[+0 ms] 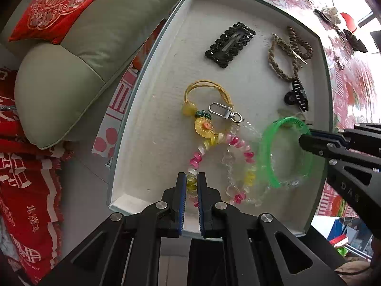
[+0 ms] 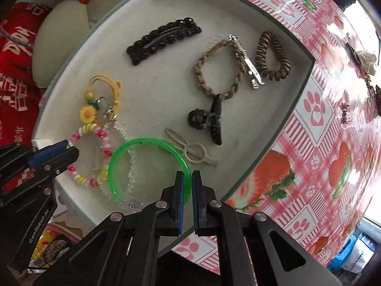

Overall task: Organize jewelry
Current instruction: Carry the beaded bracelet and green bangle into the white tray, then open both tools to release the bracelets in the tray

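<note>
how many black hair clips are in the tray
2: a flat black snap clip toward the tray's far side, and a black claw clip near its middle. None seems hidden.

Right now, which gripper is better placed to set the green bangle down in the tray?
Right. The right gripper already has its jaws shut on the green bangle over the white tray; the left gripper is busy clamping the beaded bracelet.

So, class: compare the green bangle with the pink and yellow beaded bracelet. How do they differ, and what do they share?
The green bangle is one smooth, see-through ring of a single colour; the beaded bracelet is a string of separate pink, yellow and white beads. The green bangle keeps a firm round shape, while the beaded bracelet sags into an uneven loop. The right gripper pinches the bangle; the left gripper pinches the bracelet. Both sit over the white tray.
</note>
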`<state>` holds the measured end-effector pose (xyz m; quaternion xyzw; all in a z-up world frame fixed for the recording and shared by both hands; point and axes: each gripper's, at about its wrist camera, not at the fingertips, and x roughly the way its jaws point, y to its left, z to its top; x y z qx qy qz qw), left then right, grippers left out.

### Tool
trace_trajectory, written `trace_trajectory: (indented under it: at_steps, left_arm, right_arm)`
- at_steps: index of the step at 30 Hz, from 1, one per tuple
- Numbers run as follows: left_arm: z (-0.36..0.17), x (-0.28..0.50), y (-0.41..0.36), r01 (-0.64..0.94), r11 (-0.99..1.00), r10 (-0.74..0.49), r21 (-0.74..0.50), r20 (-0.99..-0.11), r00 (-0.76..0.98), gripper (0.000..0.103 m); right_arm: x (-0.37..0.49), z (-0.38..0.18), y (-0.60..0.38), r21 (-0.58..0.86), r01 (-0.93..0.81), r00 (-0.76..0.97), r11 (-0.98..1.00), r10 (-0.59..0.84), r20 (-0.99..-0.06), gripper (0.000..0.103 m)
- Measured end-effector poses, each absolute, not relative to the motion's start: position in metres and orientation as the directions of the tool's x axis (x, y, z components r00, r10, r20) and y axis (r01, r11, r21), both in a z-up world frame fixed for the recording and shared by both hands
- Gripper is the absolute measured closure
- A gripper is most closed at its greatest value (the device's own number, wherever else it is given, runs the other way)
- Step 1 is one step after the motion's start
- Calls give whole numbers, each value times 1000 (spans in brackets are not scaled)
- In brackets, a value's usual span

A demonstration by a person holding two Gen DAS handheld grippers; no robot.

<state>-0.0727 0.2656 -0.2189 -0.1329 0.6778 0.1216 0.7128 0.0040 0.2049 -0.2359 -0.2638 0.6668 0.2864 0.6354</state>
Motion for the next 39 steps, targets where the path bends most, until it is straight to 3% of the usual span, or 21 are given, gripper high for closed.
trace_trajectory:
  at_steps: [20, 27, 39]
  left_arm:
    - [-201, -61, 257, -318, 948, 23, -6, -996, 86, 88]
    - [-190, -63, 255, -314, 949, 28, -3, -995, 94, 87]
    - [-170, -70, 255, -307, 952, 42, 4, -992, 118, 87]
  right_arm:
    - [39, -239, 191, 55, -676, -61, 734, 19, -998, 94]
    - [45, -217, 189, 77, -673, -55, 736, 54, -997, 71]
    - [40, -187, 170, 80, -660, -40, 747, 71, -997, 67]
